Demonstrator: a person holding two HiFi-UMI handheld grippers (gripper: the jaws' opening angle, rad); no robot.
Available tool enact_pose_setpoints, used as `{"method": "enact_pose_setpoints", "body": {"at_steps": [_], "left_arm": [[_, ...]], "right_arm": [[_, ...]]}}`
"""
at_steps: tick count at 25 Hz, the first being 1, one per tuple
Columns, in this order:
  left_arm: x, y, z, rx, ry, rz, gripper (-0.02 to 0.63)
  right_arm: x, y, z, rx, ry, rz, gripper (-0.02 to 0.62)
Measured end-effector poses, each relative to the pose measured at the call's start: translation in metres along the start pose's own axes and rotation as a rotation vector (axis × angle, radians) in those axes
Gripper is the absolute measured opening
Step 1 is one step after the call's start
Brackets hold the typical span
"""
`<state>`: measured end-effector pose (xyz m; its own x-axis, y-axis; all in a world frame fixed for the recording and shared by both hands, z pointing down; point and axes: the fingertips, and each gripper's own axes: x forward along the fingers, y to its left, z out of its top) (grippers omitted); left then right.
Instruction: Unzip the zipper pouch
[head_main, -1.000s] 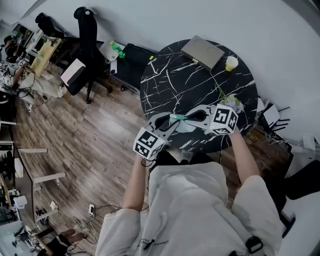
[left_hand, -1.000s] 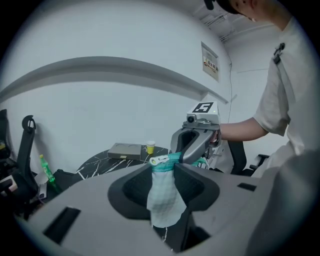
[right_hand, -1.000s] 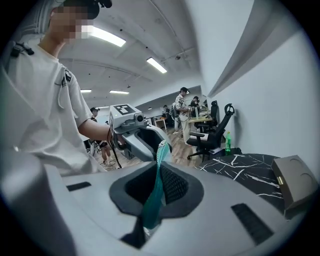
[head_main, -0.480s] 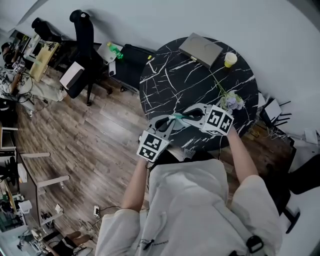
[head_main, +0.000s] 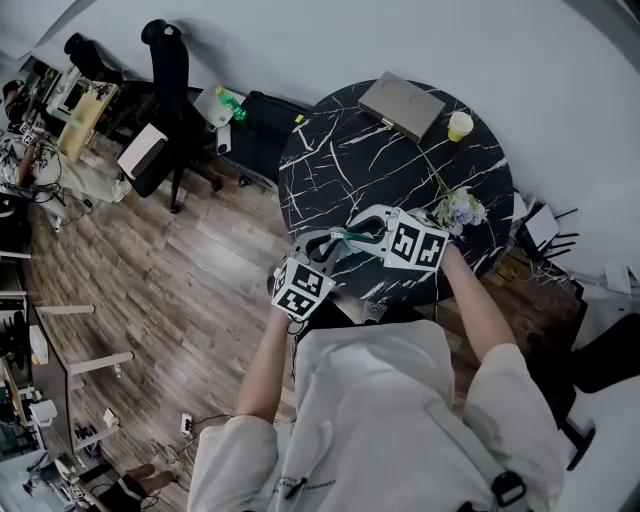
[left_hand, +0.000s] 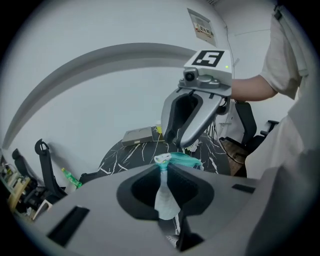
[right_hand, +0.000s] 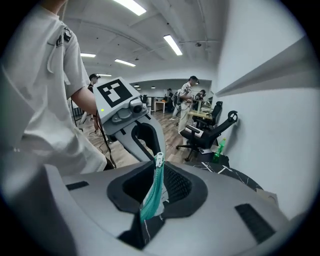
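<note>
The zipper pouch (head_main: 351, 237), teal with pale fabric, hangs in the air over the near edge of the black marble table (head_main: 340, 150), stretched between my two grippers. My left gripper (head_main: 336, 243) is shut on the pale end of the pouch (left_hand: 164, 197). My right gripper (head_main: 360, 233) faces it from the right. Its jaws are opening, but the teal zipper edge (right_hand: 151, 194) is still pinched between its pads. In the left gripper view, the right gripper (left_hand: 178, 143) stands just beyond the pouch.
At the far side of the table lie a flat grey box (head_main: 403, 104) and a yellow cup (head_main: 460, 124). A sprig of flowers (head_main: 457, 207) lies near the right gripper. An office chair (head_main: 170, 80) and a green bottle (head_main: 233, 100) stand on the wood floor to the left.
My right gripper has moved left, closer to my left gripper, which has hardly moved. The pouch stays held between them.
</note>
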<state>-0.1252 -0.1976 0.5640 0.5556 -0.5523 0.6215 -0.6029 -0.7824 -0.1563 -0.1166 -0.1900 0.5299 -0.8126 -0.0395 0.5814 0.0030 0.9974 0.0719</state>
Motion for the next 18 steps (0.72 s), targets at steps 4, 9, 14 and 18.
{"method": "enact_pose_setpoints", "body": {"at_steps": [4,9,14,18], "left_arm": [[0.002,-0.004,-0.006,0.11,0.071,0.013,0.055],[0.003,-0.008,-0.011,0.213,0.132,0.012,0.055],[0.001,-0.01,-0.015,0.324,0.192,0.019,0.055],[0.003,-0.009,-0.019,0.262,0.191,-0.01,0.055]], "right_arm": [[0.012,0.001,0.008,-0.062,0.052,0.039,0.075],[0.027,0.007,0.01,-0.104,0.105,0.087,0.089],[0.036,0.014,0.007,-0.122,0.138,0.124,0.075],[0.038,0.014,0.005,-0.125,0.136,0.11,0.063]]}}
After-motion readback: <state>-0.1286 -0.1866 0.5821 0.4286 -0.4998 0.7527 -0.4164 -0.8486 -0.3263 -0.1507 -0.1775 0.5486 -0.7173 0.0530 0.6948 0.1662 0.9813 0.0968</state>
